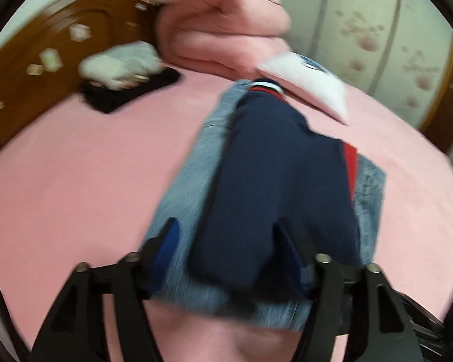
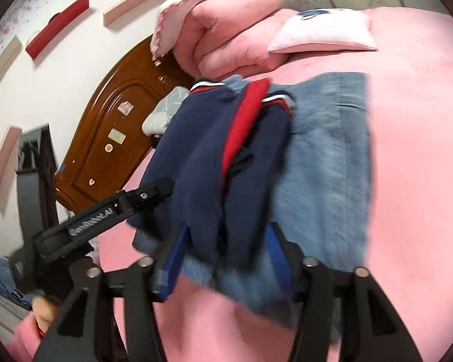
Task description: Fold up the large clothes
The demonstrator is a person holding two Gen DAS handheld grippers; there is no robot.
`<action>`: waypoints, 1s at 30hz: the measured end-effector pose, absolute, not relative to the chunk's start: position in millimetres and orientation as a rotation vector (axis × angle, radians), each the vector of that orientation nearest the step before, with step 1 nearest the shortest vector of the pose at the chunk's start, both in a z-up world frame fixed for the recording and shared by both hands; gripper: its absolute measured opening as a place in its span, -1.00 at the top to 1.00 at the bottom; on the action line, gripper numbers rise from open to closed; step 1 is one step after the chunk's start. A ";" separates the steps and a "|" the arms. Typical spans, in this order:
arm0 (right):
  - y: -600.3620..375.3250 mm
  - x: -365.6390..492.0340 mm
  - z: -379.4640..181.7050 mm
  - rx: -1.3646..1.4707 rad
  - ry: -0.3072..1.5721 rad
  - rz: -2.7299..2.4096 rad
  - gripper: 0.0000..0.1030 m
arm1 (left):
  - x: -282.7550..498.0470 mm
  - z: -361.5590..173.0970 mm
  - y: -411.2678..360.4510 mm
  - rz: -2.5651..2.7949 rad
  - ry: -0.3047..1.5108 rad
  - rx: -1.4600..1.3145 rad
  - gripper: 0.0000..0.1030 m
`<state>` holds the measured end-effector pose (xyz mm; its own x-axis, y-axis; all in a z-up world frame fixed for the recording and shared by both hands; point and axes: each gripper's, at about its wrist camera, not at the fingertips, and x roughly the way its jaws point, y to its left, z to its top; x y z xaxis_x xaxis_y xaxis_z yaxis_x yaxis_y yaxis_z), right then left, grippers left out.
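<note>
Both claws, left [image 1: 226,247] and right [image 2: 226,241], gape over navy garment [image 1: 274,187] on folded denim jeans [image 1: 184,175], pink bed [image 1: 75,181]; next: grip the near hem.

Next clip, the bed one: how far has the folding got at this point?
Partly done. The navy garment with red and white trim lies bunched lengthwise on the faded blue denim piece on the pink bedsheet. The left gripper and right gripper both straddle the near edge, jaws apart, nothing visibly pinched. A final tidy fold seems left; blur hides detail.
</note>
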<state>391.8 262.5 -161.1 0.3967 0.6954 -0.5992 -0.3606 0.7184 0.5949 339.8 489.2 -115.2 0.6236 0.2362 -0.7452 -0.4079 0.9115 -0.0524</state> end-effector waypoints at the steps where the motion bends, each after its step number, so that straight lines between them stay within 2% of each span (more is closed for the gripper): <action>1: 246.0 378.5 -161.7 0.400 0.945 0.674 -0.34 | 329.8 -115.7 478.1 0.407 0.814 -0.207 -0.36; 4: 197.8 336.2 -171.2 0.346 0.975 0.596 -0.39 | 292.3 -127.2 444.2 0.471 0.866 -0.158 -0.42; 7: 138.4 282.0 -190.6 0.270 1.097 0.459 -0.49 | 250.0 -154.1 393.7 0.476 0.968 -0.156 -0.42; 10: 67.4 213.9 -204.5 0.226 1.187 0.340 -0.49 | 202.3 -182.5 328.5 0.377 1.086 -0.201 -0.42; 14: -31.5 117.2 -199.6 0.209 1.252 0.124 -0.53 | 141.3 -201.7 230.7 0.267 1.210 -0.084 -0.42; 17: -89.7 51.9 -180.5 0.231 1.241 -0.036 -0.65 | 94.9 -204.5 168.4 0.186 1.261 -0.005 -0.42; 23: -169.1 -48.7 -135.0 0.356 1.217 -0.212 -0.68 | -2.2 -181.2 66.8 -0.029 1.335 0.080 -0.42; 30: -199.4 -119.4 -65.5 0.376 1.114 -0.243 -0.68 | -42.9 -100.1 8.3 -0.179 1.281 0.167 -0.44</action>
